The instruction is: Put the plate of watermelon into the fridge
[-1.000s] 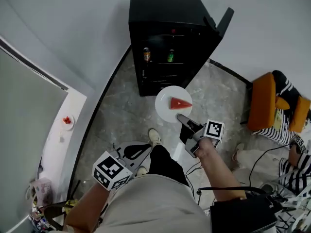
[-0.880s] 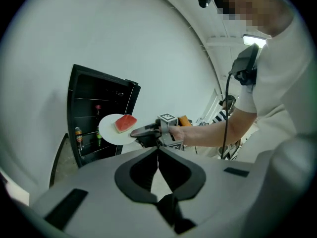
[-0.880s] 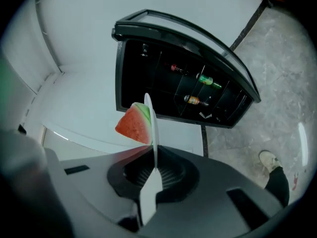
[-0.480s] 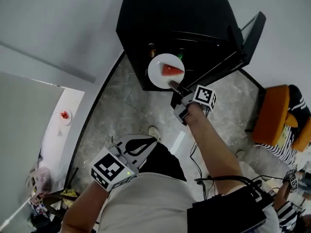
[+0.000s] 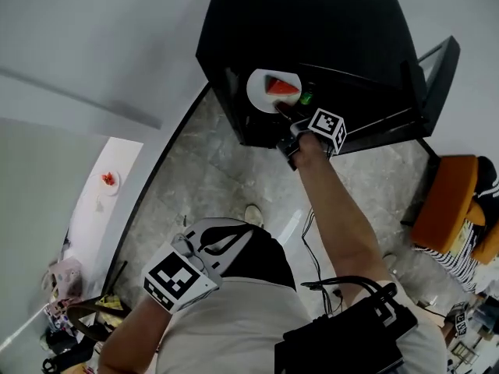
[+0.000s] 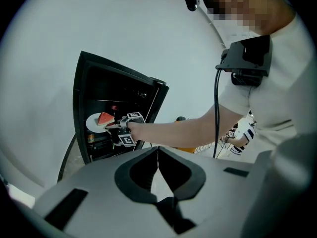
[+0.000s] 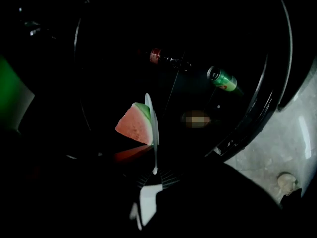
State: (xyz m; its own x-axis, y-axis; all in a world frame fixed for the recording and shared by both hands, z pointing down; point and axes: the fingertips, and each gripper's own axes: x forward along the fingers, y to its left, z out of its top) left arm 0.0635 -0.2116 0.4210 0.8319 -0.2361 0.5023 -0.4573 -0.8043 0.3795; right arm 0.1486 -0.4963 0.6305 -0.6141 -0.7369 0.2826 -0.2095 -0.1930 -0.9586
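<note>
A white plate with a red watermelon wedge hangs at the mouth of the black fridge, just inside its dark opening. My right gripper is shut on the plate's near rim. In the right gripper view the plate stands edge-on with the wedge to its left, and the right gripper clamps its lower edge. My left gripper stays low by my hip, shut and empty. The left gripper view shows the plate at the fridge from afar.
The fridge door stands open to the right. Inside are a dark bottle and a green can. An orange chair stands at the right. A white counter runs along the left. Cables lie on the stone floor.
My right gripper has carried the plate forward from over the floor to the fridge opening. I have stepped closer to the fridge. The left gripper has barely moved.
</note>
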